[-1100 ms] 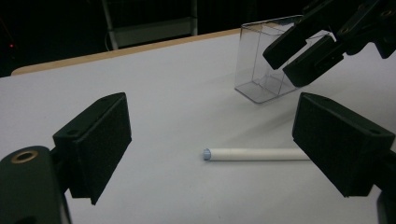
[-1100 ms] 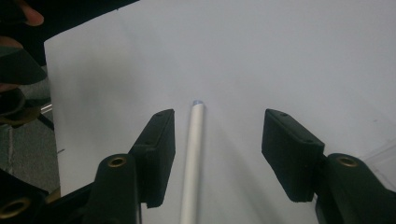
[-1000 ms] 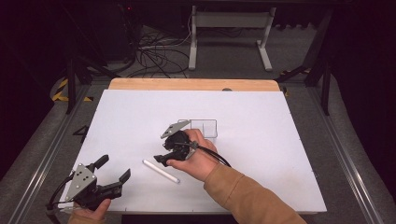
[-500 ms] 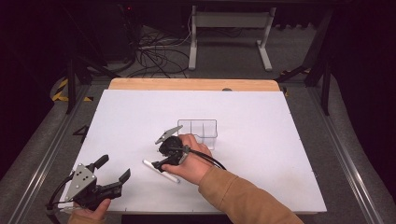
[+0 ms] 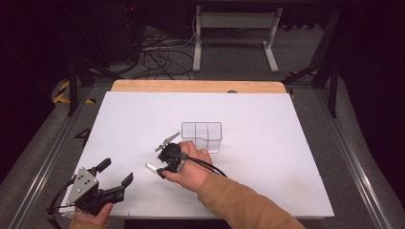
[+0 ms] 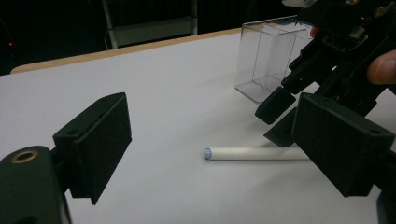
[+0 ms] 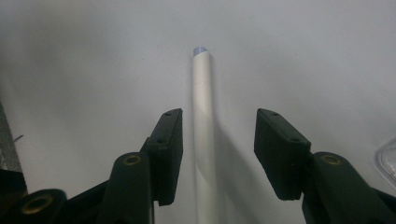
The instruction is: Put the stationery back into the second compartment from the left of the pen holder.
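A white tube with a pale blue end lies flat on the white table. My right gripper is lowered over it, one jaw on each side. The jaws have just been closing, but the pads stand clear of the tube, so it is open. In the high view the right gripper covers most of the tube. My left gripper rests open at the table's front left with nothing between its pads. The left gripper view shows the tube and the right gripper above its far end.
A clear plastic box with several compartments stands just beyond the right hand, also seen in the left gripper view. A wooden strip runs along the table's far edge. Cables and a stand lie on the floor behind.
The right hand has come left and down from beside the clear box onto the tube, and its jaws have narrowed around it. The left gripper has stayed put.
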Action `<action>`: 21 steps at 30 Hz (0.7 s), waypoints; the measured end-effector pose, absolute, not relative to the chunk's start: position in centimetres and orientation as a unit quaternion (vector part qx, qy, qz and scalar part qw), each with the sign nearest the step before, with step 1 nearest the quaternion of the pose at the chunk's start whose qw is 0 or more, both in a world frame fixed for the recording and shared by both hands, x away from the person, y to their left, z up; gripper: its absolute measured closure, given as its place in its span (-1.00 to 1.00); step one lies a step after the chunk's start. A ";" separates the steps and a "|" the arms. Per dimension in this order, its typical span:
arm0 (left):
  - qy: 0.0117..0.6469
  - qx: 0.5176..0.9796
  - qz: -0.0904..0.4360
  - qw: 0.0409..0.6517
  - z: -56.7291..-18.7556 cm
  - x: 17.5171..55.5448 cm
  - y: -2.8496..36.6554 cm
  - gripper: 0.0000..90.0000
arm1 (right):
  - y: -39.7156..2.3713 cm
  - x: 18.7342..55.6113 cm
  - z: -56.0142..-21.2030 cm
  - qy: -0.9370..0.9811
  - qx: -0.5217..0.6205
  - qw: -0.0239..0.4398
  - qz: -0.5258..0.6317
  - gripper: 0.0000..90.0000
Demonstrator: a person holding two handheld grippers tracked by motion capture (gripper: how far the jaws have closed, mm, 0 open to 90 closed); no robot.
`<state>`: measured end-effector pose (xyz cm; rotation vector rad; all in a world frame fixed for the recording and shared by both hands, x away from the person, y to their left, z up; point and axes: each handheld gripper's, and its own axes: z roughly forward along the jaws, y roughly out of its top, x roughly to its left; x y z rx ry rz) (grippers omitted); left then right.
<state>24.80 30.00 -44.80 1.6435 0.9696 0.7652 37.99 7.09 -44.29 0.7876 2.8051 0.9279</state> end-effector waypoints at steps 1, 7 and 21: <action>0.404 0.684 0.319 0.516 -44.8 24.8 30.0 -0.72 | 7.2 37.9 -44.4 0.916 0.261 0.043 0.302 0.20; 0.403 0.687 0.317 0.515 -44.9 24.9 30.0 -0.72 | 7.8 37.5 -44.7 0.917 0.273 0.045 0.286 0.37; 0.402 0.688 0.318 0.514 -44.9 24.9 30.0 -0.72 | 8.8 37.2 -45.2 0.923 0.267 0.061 0.269 0.55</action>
